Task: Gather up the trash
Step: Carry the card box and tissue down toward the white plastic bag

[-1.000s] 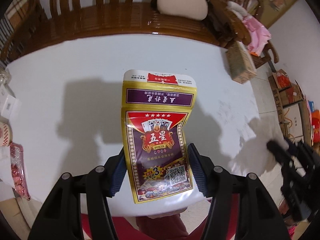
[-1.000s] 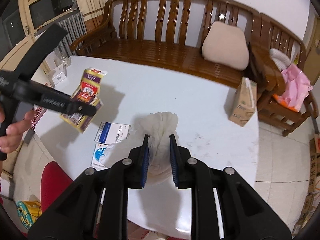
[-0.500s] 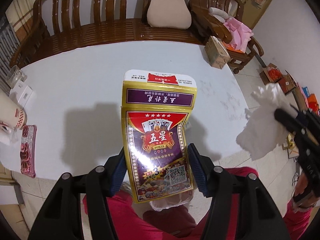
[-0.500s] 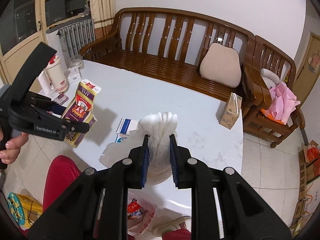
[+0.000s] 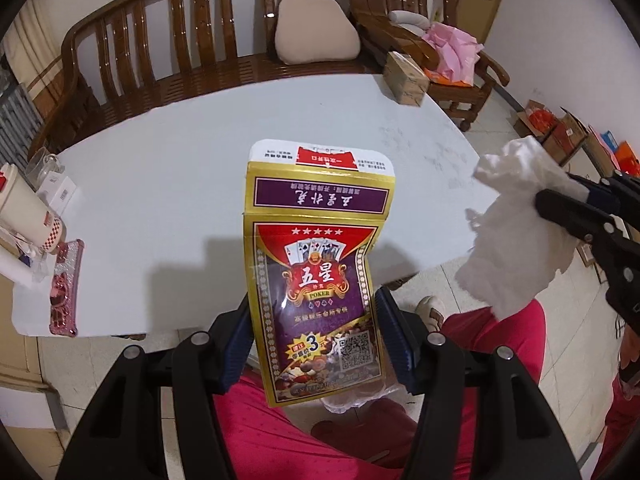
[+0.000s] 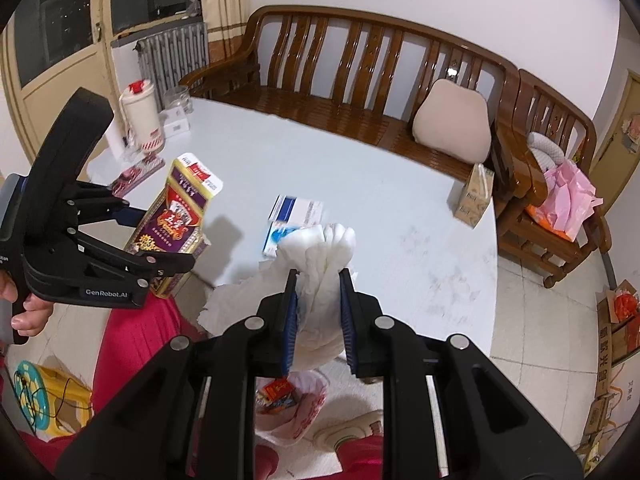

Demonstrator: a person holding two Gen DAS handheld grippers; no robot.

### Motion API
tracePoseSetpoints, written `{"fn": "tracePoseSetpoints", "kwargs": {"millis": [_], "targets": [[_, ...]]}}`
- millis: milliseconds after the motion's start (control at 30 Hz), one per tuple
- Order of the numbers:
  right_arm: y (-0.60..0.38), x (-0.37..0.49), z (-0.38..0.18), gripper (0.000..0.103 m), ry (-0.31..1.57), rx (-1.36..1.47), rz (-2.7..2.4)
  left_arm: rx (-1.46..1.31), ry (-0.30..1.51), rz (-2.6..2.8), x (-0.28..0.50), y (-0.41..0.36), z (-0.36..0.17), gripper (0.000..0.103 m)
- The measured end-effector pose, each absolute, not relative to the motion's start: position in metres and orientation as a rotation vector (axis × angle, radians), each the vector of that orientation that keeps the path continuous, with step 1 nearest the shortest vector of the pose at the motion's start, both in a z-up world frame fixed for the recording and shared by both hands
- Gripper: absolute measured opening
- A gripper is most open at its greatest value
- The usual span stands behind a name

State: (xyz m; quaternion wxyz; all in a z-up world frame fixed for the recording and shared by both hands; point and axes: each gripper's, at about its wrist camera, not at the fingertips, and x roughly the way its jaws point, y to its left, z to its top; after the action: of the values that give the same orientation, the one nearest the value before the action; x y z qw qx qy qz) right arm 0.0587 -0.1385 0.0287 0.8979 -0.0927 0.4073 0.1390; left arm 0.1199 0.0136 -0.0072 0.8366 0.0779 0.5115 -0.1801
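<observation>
My left gripper (image 5: pixel 316 340) is shut on a gold, red and purple playing-card box (image 5: pixel 320 264) with its top flap open, held upright over the near table edge. In the right wrist view the same box (image 6: pixel 176 216) sits in the left gripper (image 6: pixel 160 240), and a hand holds the handle. My right gripper (image 6: pixel 318 312) is shut on a crumpled white tissue (image 6: pixel 328 248). That tissue (image 5: pixel 516 236) and the right gripper (image 5: pixel 560 192) show at the right of the left wrist view. A clear plastic bag (image 6: pixel 292 412) with red wrappers lies below the right gripper, by the person's red trousers.
On the white table (image 6: pixel 400 220) lie two blue-and-white boxes (image 6: pixel 296 208), a brown carton (image 6: pixel 472 196), a cream flask (image 6: pixel 142 116), a glass jar (image 6: pixel 178 100) and a pink phone case (image 5: pixel 66 288). A wooden bench (image 6: pixel 360 80) stands behind. Cardboard boxes (image 5: pixel 560 132) sit on the floor.
Both grippers have drawn back from over the table toward the person, each keeping its load. The table edge, red trousers and plastic bag have come into view beneath them.
</observation>
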Motion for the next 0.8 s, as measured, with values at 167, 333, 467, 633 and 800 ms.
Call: {"fn": "tracePoseSetpoints", "kwargs": {"millis": [167,333,467,633,800], "targets": [[-0.131,0.044,0.011,0.02,0.877,-0.187,0.307,0.181,1.082,-0.389,0.103,0.009,-0.026,0.057],[-0.125,0.032,-0.006,0.02,0.903,-0.173,0.318,0.184,1.093,-0.4,0.089,0.008,-0.047,0.057],[-0.124,0.026,-0.021,0.02,0.927,-0.163,0.323,0.19,1.11,-0.41,0.081,0.007,-0.063,0.057],[-0.125,0.02,-0.04,0.02,0.954,-0.158,0.316,0.201,1.122,-0.412,0.072,0.004,-0.086,0.057],[-0.126,0.015,-0.064,0.02,0.989,-0.151,0.307,0.24,1.152,-0.425,0.063,-0.003,-0.113,0.057]]}}
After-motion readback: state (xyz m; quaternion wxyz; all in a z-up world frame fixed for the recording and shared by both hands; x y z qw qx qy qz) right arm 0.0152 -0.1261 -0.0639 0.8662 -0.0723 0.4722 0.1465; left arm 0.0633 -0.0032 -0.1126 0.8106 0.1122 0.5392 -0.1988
